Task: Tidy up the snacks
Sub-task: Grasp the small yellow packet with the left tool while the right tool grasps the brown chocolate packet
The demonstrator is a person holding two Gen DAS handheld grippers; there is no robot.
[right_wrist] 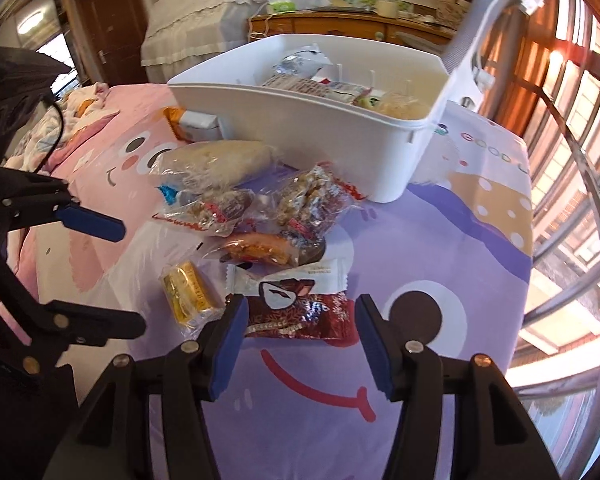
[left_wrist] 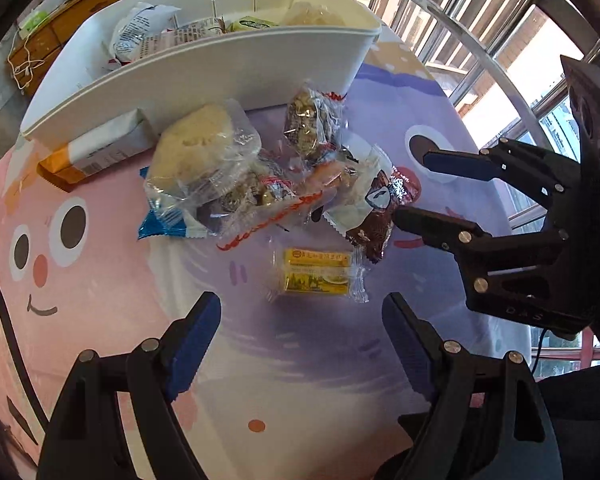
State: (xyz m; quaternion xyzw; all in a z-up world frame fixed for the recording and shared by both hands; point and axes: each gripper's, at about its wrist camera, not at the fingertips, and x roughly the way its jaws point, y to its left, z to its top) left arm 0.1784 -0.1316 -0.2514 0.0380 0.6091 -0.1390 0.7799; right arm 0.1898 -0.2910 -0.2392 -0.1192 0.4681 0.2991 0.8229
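Jaws wide on left gripper [left_wrist: 300, 344], empty, above yellow snack [left_wrist: 315, 276]. Right gripper [right_wrist: 300, 340] parted, straddling brown choc pack [right_wrist: 296, 314], pads not pressing. Snack pile [right_wrist: 252, 216] beyond; white bin [right_wrist: 320, 128] farthest, part-filled.

A white bin [left_wrist: 228, 76], a yellow-wrapped snack [left_wrist: 316, 276] and a pink-and-purple cartoon-face cloth [left_wrist: 100, 300] are seen.

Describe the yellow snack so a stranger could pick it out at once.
Start at the white bin on the cartoon tablecloth, then come to the snack pile in front of it. The yellow snack lies on the pile's near edge, beside the red-brown packet. It alone is a small gold-yellow block in clear wrap.
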